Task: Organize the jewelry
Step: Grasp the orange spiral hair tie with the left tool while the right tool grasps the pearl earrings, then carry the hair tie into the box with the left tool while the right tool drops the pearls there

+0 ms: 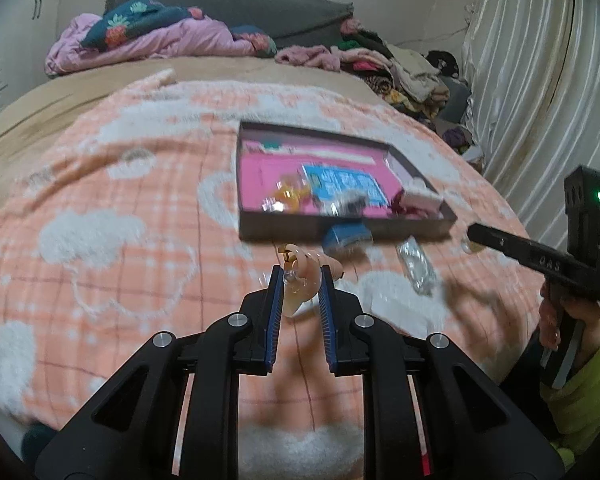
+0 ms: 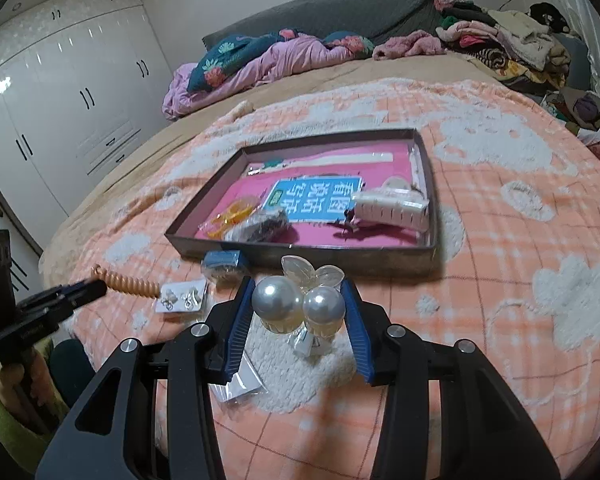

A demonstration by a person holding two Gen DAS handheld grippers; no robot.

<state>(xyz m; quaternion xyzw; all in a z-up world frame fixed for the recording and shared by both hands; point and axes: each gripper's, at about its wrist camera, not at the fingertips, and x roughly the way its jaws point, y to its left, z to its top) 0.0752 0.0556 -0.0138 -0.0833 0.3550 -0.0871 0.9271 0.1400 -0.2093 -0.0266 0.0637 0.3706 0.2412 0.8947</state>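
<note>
Open blanket (image 2: 500, 240) right of the tray (image 2: 428, 252), wide and bare. Same on the far left (image 1: 80, 200). Crowded strip along the tray's near wall: blue box (image 2: 222, 261) touching it, earring card (image 2: 182, 298) and spiral tie (image 2: 130, 286) just beside, plastic bag (image 1: 416, 270) nearby. Inside the tray, white claw clip (image 2: 392, 208) filling the right end, orange piece (image 2: 230, 216) and dark bundle (image 2: 260, 228) at the near left; back strip freer. Clothes pile (image 2: 508, 40) blocking the far corner.
</note>
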